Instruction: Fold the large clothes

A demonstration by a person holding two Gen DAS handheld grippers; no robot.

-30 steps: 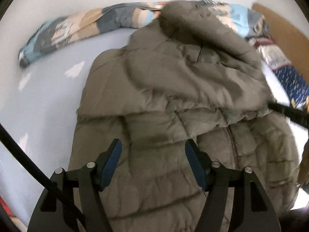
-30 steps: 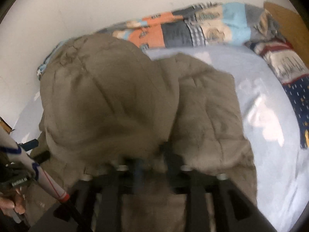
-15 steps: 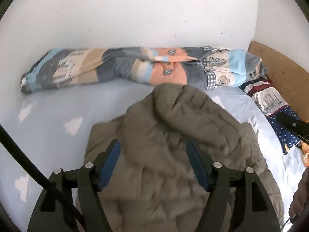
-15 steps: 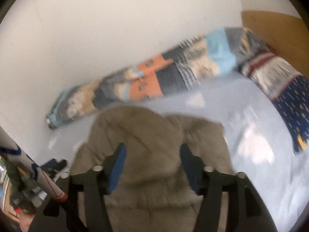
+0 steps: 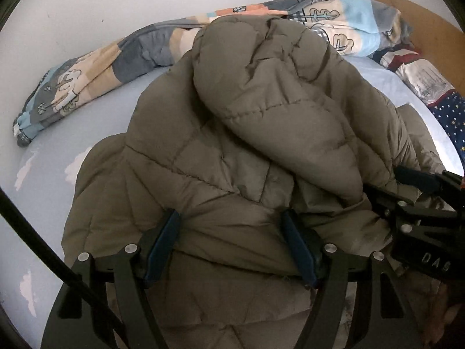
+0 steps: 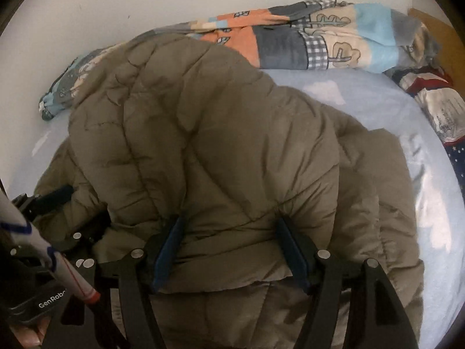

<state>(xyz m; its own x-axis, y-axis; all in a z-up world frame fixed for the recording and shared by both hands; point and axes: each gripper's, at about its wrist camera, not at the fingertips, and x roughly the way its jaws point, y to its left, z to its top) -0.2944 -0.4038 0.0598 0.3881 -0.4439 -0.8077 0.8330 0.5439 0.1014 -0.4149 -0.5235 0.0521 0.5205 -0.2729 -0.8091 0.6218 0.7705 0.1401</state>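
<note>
We see a bed (image 5: 46,192) with a pale blue sheet printed with white clouds, running along a white wall (image 5: 116,0). Spread over most of it lies the olive-brown quilted jacket (image 5: 232,145), puffy and bunched, with its hood (image 5: 261,87) flopped on top of the body. Behind the jacket, against the wall, a patchwork blanket (image 6: 319,43) in orange, grey, blue and cream is rolled into a long heap. At the far right sits a navy starred pillow (image 5: 453,116) beside a wooden headboard (image 5: 430,35).

Our left claw (image 5: 232,247) is spread wide, its blue pads straddling a fold of the jacket, not pinching it. Our right claw (image 6: 229,250) is likewise spread apart, with a thick roll of the jacket lying between its pads. From the right wrist we also glimpse a white tube (image 6: 43,250) with red and blue lines at the lower left.
</note>
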